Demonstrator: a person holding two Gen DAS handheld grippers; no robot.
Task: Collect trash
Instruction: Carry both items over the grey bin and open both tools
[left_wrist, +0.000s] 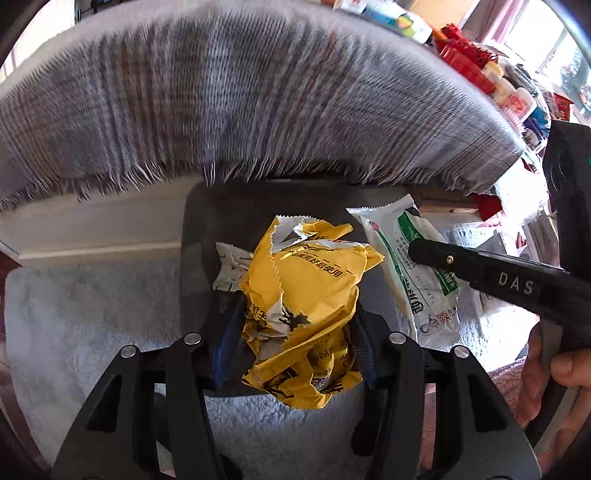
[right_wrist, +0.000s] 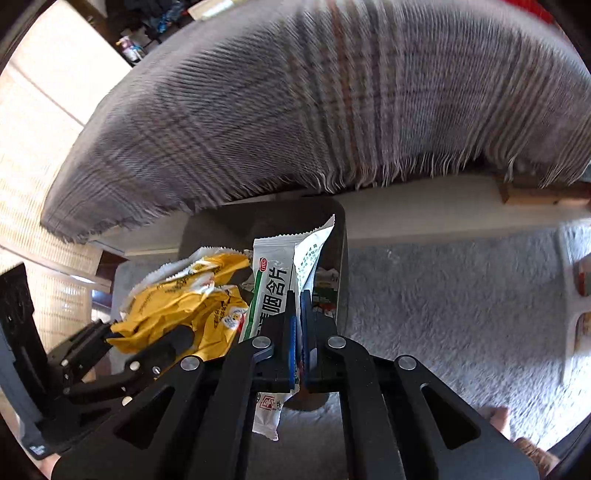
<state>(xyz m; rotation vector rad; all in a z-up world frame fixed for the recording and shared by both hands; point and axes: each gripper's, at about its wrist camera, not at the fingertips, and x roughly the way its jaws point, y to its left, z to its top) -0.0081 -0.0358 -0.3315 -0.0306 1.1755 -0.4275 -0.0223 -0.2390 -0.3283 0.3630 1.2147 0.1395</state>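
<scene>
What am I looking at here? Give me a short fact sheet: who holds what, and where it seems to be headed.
left gripper: closed on a crumpled yellow wrapper
right gripper: shut on a flat white and green sachet
below both: a dark bin, standing on a pale fluffy rug
behind: a grey plaid fringed blanket
person: a hand on the right gripper's handle
likely next: both pieces probably get dropped in the bin
</scene>
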